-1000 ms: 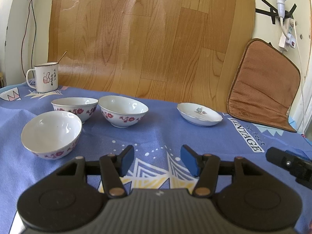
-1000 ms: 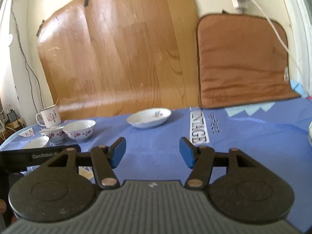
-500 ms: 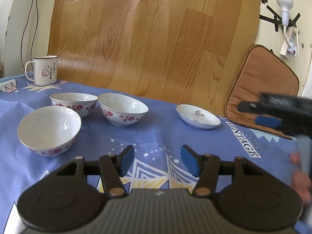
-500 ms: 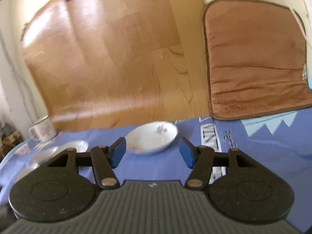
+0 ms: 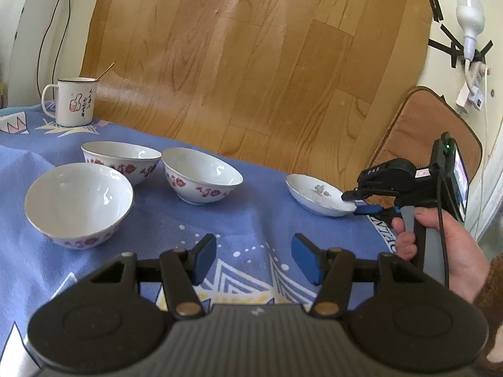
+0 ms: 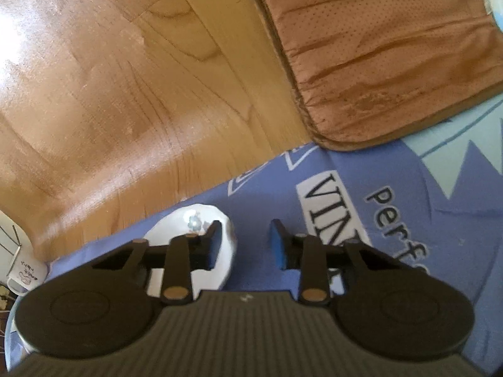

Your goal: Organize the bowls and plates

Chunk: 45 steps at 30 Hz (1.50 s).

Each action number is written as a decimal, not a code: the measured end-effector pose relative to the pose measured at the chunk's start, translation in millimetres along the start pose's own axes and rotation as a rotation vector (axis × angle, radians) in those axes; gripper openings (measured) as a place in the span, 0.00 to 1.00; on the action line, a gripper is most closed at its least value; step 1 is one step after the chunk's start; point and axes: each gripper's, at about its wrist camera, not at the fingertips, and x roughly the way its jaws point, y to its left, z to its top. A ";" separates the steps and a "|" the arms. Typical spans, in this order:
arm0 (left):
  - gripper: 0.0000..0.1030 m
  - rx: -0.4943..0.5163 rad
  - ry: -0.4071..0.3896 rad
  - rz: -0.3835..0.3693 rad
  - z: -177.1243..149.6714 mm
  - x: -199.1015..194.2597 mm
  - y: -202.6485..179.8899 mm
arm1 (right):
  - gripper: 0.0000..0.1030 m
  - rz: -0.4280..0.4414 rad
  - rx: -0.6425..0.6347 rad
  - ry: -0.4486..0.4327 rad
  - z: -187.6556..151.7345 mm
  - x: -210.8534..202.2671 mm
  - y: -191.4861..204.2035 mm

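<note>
Jaws apart, right gripper [image 6: 243, 242] at plate [image 5: 317, 194], "VINTAGE" cloth [image 6: 330, 201]

In the right wrist view, the small plate [image 6: 191, 220] is largely covered by the right gripper [image 6: 243, 240] body and its left finger, so only its far rim and part of its floral centre show, and whether any pad touches the rim cannot be told. Left of the plate, the mug [image 6: 23, 275] is cut off by the picture's edge. In the left wrist view, the plate's [image 5: 317, 193] near-right rim is hidden behind the right gripper's [image 5: 358, 202] fingertips.
</note>
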 end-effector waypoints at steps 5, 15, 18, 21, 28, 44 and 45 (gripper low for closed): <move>0.53 -0.022 -0.004 -0.004 0.6 0.8 2.5 | 0.11 0.010 -0.038 0.047 -4.6 -1.4 10.5; 0.53 -0.081 0.008 -0.013 3.3 2.5 12.7 | 0.11 0.156 0.086 0.184 -28.8 -57.6 -7.6; 0.53 -0.081 0.012 -0.029 2.9 1.9 12.9 | 0.11 0.206 0.098 0.229 -44.6 -83.7 -11.5; 0.53 -0.073 0.022 -0.060 2.1 0.8 12.0 | 0.12 0.261 0.103 0.269 -62.7 -111.9 -15.8; 0.53 -0.059 0.038 -0.115 -0.5 -3.5 9.6 | 0.12 0.353 0.089 0.340 -107.0 -162.0 -25.6; 0.45 0.023 0.156 -0.237 -10.9 -1.6 -9.4 | 0.17 0.274 -0.021 0.162 -114.4 -168.3 -34.9; 0.45 0.029 0.167 -0.234 -11.8 -0.8 -10.8 | 0.17 0.276 -0.017 0.162 -115.0 -167.3 -34.6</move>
